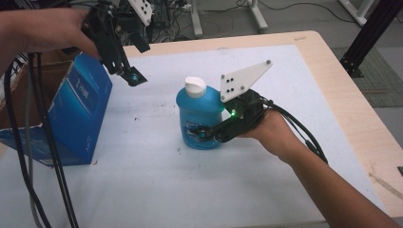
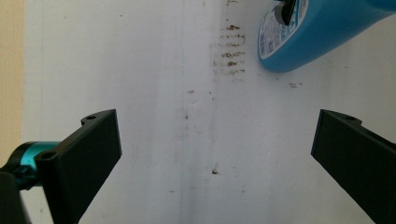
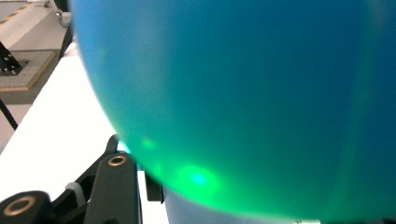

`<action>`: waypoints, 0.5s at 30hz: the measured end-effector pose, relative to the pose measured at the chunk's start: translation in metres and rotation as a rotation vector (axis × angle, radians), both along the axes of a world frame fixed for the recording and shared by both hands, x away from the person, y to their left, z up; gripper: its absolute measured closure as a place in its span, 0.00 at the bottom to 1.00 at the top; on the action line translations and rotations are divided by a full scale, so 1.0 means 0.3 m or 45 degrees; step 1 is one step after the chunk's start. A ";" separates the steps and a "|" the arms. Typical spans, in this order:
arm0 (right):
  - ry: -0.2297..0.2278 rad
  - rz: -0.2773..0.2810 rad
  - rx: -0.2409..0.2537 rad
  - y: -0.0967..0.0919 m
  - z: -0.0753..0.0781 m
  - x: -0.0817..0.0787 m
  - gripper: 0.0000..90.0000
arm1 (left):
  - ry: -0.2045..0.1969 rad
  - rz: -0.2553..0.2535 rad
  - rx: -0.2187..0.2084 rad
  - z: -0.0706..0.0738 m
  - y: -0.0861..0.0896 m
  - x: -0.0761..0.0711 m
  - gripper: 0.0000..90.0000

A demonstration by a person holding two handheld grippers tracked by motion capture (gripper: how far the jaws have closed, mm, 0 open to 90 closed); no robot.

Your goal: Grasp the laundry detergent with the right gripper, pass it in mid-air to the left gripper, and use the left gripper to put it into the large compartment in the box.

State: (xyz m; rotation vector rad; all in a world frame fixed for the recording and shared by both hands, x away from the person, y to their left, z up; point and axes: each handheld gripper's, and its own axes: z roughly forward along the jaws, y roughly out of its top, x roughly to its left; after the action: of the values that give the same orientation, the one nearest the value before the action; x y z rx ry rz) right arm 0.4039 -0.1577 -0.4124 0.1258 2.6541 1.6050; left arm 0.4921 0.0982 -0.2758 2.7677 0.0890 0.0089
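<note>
Blue bottle (image 1: 199, 116) upright, clamped by right tongs (image 1: 202, 134), held level.

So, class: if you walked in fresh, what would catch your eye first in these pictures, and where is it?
The bright blue bottle with its white cap stands upright mid-table on the white mat; the right gripper has its jaws clamped on the bottle's lower body. At the left edge a blue box stands tilted, and above it the left gripper hangs with jaws apart, holding nothing.
</note>
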 end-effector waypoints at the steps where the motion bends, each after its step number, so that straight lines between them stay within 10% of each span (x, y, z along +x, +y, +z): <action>1: 0.009 -0.002 0.004 -0.001 0.002 0.001 0.51 | 0.000 0.001 0.002 0.002 0.001 -0.001 0.02; 15: 0.013 -0.025 -0.002 -0.050 0.093 -0.004 0.51 | 0.088 -0.012 0.015 0.050 -0.032 -0.079 0.02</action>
State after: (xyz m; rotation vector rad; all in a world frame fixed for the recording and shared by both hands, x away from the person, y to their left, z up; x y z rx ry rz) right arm 0.4026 -0.1725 -0.3845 0.1604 2.6533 1.6009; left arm 0.4683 0.0886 -0.2607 2.7805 0.0938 -0.0890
